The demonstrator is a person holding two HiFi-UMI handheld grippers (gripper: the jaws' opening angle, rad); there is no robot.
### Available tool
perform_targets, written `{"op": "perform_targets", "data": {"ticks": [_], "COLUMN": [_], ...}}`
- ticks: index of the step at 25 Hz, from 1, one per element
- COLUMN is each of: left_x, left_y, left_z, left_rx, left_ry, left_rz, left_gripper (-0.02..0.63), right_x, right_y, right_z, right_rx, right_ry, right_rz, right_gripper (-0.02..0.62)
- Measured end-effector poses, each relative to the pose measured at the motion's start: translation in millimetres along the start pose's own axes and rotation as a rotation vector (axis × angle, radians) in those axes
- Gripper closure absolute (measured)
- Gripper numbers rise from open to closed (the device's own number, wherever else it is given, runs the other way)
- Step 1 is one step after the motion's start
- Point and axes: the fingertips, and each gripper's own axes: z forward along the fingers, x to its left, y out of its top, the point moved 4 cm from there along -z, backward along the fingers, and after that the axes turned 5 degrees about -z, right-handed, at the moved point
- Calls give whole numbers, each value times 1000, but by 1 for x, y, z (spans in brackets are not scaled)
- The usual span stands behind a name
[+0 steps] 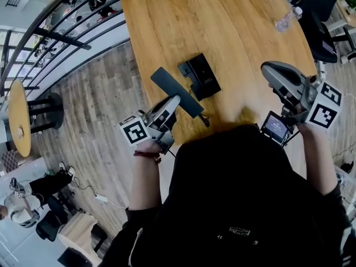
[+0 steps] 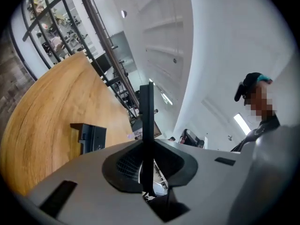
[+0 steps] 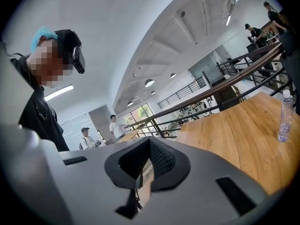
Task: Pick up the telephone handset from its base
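The black telephone handset (image 1: 177,92) is held off the wooden table (image 1: 233,15), slanting just left of its black base (image 1: 199,75). My left gripper (image 1: 173,105) is shut on the handset's near end. In the left gripper view the handset (image 2: 146,121) shows edge-on as a thin black bar rising from between the jaws of the left gripper (image 2: 146,161), with the base (image 2: 89,137) lying on the table beyond. My right gripper (image 1: 270,70) hovers over the table's right side, shut with nothing in it. In the right gripper view the right gripper (image 3: 143,170) shows only a thin slit between its jaws.
A clear water bottle (image 1: 285,20) stands near the table's far right edge and also appears as a bottle (image 3: 283,116) in the right gripper view. Dark chairs (image 1: 328,32) stand to the right. A metal railing (image 1: 61,38) and a small round table (image 1: 19,118) are off to the left.
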Motion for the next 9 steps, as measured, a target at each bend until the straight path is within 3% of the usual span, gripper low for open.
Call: {"op": "perform_targets", "data": {"ticks": [9], "left_x": [-58], "left_y": [10], "left_z": [-16], "left_rx": [-21], "left_ry": [-129], "left_rz": [78], "left_gripper": [531], "right_x": [22], "right_y": [-1], "right_z": [22], "right_rx": [28], "right_ry": [39], "right_rz": [-45], "right_gripper": [580]}}
